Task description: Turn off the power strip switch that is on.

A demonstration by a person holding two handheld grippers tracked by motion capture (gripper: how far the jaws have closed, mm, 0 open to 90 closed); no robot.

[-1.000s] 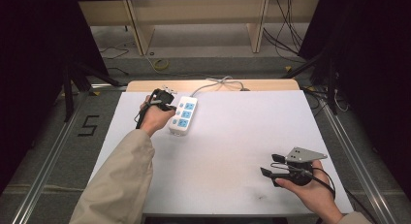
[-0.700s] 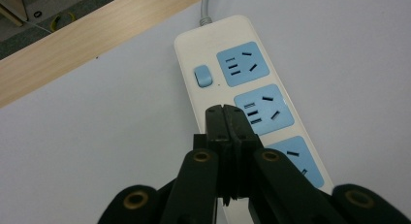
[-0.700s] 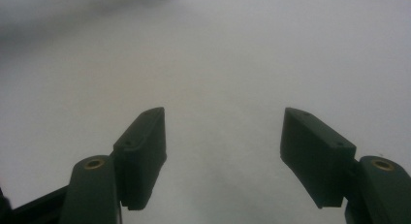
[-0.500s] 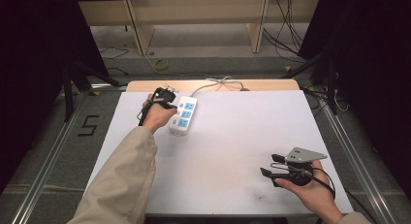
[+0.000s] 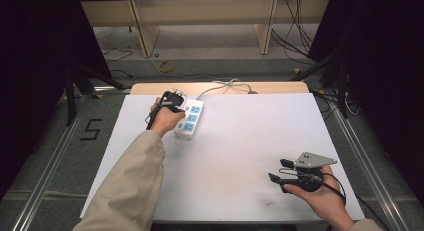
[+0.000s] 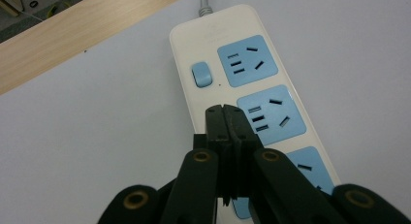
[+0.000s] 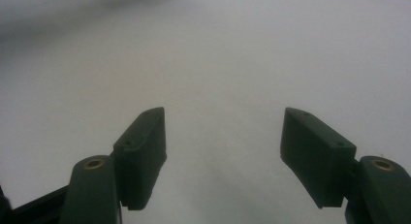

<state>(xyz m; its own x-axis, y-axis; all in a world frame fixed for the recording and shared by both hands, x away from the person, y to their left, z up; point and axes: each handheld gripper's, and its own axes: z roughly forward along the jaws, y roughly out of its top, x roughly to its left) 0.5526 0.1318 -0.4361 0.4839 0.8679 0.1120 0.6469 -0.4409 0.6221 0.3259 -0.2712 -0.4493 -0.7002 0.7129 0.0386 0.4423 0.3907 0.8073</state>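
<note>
With its jaws clenched empty, the left gripper hovers over the power strip at the counter's ten o'clock, and could slip past the switch, while the right gripper idles released at four o'clock.

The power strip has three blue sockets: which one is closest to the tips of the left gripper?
The middle socket: the shut tips of the left gripper sit right beside it, below the blue switch. The cord-end socket lies farther ahead.

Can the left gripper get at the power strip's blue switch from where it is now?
Probably yes: the left gripper, jaws shut, hovers over the power strip, with nothing between it and the switch.
</note>
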